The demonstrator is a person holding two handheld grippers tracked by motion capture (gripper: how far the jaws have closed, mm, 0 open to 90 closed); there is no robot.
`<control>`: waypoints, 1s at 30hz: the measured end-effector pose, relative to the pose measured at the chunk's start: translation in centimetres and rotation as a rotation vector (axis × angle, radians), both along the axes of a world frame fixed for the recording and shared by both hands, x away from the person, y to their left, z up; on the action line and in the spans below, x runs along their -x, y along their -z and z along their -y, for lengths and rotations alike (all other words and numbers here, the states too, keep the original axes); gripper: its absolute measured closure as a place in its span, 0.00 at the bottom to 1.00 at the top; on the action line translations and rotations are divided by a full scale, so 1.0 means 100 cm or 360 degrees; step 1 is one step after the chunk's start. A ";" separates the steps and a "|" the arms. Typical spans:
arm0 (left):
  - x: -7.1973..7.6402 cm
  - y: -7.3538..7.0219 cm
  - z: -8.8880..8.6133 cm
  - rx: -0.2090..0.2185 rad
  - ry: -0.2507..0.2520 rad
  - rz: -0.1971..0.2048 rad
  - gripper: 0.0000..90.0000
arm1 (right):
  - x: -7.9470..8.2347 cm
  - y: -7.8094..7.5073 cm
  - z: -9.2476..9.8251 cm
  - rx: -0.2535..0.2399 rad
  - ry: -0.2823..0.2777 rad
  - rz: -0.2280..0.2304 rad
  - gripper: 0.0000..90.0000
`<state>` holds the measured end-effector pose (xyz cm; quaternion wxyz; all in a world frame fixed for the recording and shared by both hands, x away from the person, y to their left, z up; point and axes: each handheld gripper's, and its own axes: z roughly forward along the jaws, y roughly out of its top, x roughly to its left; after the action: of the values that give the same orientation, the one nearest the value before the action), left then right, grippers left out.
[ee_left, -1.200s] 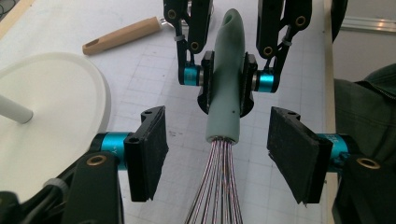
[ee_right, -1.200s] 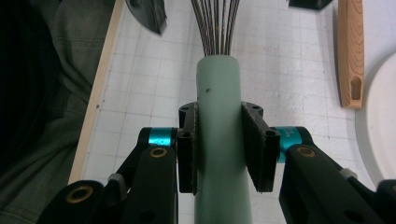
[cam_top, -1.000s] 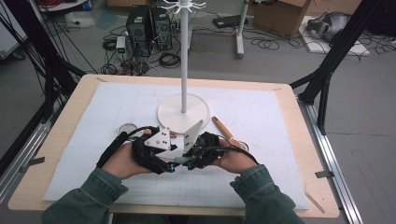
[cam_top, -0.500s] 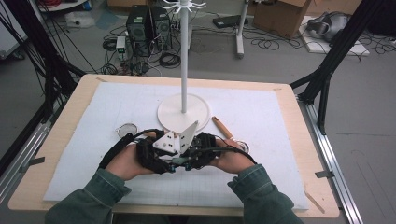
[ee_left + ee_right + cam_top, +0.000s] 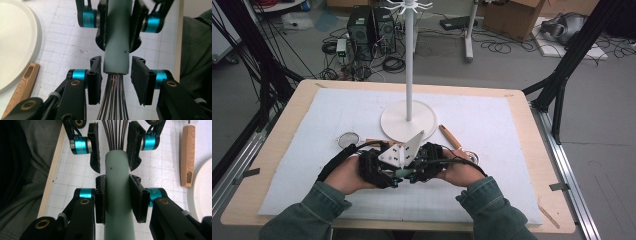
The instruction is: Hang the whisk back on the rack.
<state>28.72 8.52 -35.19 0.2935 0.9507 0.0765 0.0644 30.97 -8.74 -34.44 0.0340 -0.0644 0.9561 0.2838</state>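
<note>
Right gripper (image 5: 117, 200) clamped the whisk (image 5: 117, 195) handle. Left gripper (image 5: 116, 80) jaws, just closing, seemingly stood slightly clear; centre them over the handle end before squeezing.

The person wears grey-green sleeves (image 5: 307, 212). Each gripper (image 5: 116, 77) has black arms with brass screws, and teal metal collars sit just behind its flat black jaws. A black cable (image 5: 334, 162) trails back from the left gripper (image 5: 377, 167).

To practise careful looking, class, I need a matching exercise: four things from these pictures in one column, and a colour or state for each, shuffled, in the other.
Column one:
1 whisk handle
2 wooden handle
3 stand base
4 right claw

Column two:
a round and white
b clamped shut
c grey-green
d light brown

Pairs: 1-c, 2-d, 3-a, 4-b
</note>
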 end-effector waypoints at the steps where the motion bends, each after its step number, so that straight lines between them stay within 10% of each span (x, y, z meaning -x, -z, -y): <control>1: 0.001 0.002 0.000 0.0007 -0.0002 -0.0009 0.71 | 0.000 -0.001 0.000 0.0011 -0.0009 0.0002 0.76; 20: 0.003 -0.005 -0.011 0.0055 0.0021 0.0050 0.77 | -0.005 -0.011 0.012 -0.0153 0.0008 -0.0073 0.65; 30: 0.002 -0.020 -0.025 0.0185 -0.0011 0.0091 0.77 | -0.009 -0.028 0.038 -0.0511 0.0117 -0.0131 0.52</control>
<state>28.54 10.99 -33.17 0.3500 0.9296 0.0749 0.0880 31.86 -12.50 -31.59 0.0149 -0.0115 0.9007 0.4340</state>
